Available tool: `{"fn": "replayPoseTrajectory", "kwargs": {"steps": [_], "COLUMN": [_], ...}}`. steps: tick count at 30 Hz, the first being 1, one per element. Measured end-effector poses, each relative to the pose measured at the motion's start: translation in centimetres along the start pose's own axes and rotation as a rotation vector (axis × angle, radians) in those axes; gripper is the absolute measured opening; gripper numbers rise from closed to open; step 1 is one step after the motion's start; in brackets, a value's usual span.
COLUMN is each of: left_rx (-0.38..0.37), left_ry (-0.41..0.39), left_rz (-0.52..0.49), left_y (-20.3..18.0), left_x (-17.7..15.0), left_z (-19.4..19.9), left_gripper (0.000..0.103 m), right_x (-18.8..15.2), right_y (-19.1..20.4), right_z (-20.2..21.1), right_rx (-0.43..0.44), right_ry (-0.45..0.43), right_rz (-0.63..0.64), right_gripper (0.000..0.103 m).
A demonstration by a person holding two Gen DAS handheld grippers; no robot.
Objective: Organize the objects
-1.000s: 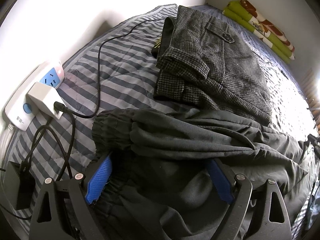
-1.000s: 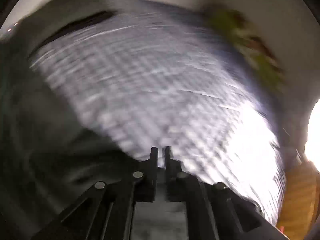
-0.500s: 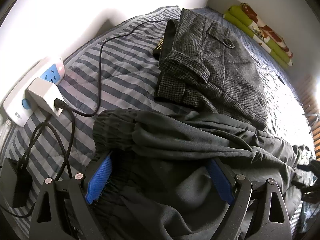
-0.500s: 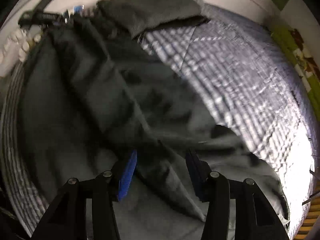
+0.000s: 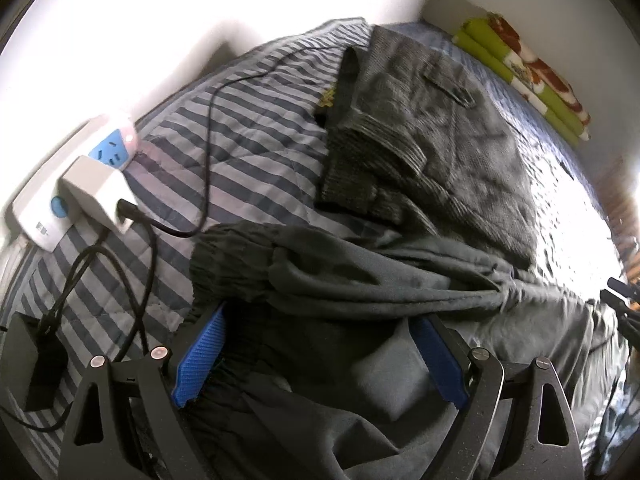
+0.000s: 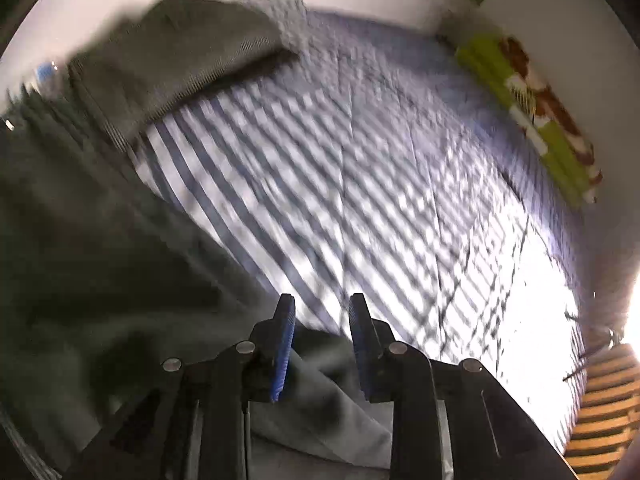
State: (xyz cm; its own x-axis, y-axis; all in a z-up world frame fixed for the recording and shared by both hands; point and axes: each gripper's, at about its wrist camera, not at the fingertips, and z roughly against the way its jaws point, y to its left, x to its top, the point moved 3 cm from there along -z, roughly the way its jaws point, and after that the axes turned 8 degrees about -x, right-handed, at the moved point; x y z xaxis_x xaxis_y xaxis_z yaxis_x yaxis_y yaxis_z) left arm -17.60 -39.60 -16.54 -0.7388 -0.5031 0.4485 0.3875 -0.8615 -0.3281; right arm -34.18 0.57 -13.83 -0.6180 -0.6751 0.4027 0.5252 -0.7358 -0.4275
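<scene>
power strip [image 5: 76, 196]: lying at the far left of the striped bedding [image 5: 256, 152] against the wall, a white adapter [image 5: 94, 196] plugged in and black cables [image 5: 148, 264] trailing off it; it is sitting as it was a second ago.
left gripper [image 5: 320, 356]: staying spread wide over the near end of the dark trousers [image 5: 360, 280], blue pads flanking the gathered waistband without pinching it; its view is barely shifting from a second ago.
tweed garment [image 5: 432, 144]: lying folded just beyond the trousers, touching their far edge, unmoved.
trousers: now stretching flat across the bed toward the right, where a second ago more loose folds were showing.
right gripper [image 6: 322, 344]: its jaws are now narrowed to a small gap, where half a second ago they were set wider over the dark cloth; a fold of trousers is lying under and between the fingers, but the blur is hiding whether it is gripped. a second ago the jaws were shut.
green blanket [image 6: 532, 120]: resting folded along the far right wall.
meaning for the task: the right side appears to be closing on the trouser hem, so a fold or a lift is likely coming while the left end waits ungripped.
</scene>
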Motion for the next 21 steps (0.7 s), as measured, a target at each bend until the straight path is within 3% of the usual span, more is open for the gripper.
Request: {"fn": "replayPoseTrajectory", "kwargs": {"steps": [3, 8, 12, 15, 16, 21], "left_rx": [0.057, 0.037, 0.04, 0.078, 0.086, 0.142], "left_ry": [-0.031, -0.039, -0.065, -0.071, -0.058, -0.056], "left_rz": [0.053, 0.093, 0.122, 0.137, 0.139, 0.107], "left_y": [1.1, 2.1, 2.4, 2.6, 2.8, 2.2], "left_x": [0.5, 0.8, 1.2, 1.6, 1.5, 1.6], "left_z": [0.2, -0.1, -0.3, -1.0, -1.5, -1.2], "left_gripper": [0.091, 0.091, 0.091, 0.091, 0.091, 0.091], "right_x": [1.9, 4.8, 7.0, 8.3, 8.4, 7.8], "right_y": [2.1, 10.0, 15.9, 18.6, 19.2, 17.0], "right_z": [1.7, 3.4, 2.5, 0.0, -0.9, 1.0], "right_rx": [0.131, 0.236, 0.259, 0.122, 0.112, 0.154], "right_ry": [-0.052, -0.126, -0.134, -0.126, -0.103, -0.148], "right_rz": [0.01, 0.089, 0.142, 0.158, 0.134, -0.052], "right_gripper": [0.026, 0.026, 0.026, 0.026, 0.025, 0.027]}}
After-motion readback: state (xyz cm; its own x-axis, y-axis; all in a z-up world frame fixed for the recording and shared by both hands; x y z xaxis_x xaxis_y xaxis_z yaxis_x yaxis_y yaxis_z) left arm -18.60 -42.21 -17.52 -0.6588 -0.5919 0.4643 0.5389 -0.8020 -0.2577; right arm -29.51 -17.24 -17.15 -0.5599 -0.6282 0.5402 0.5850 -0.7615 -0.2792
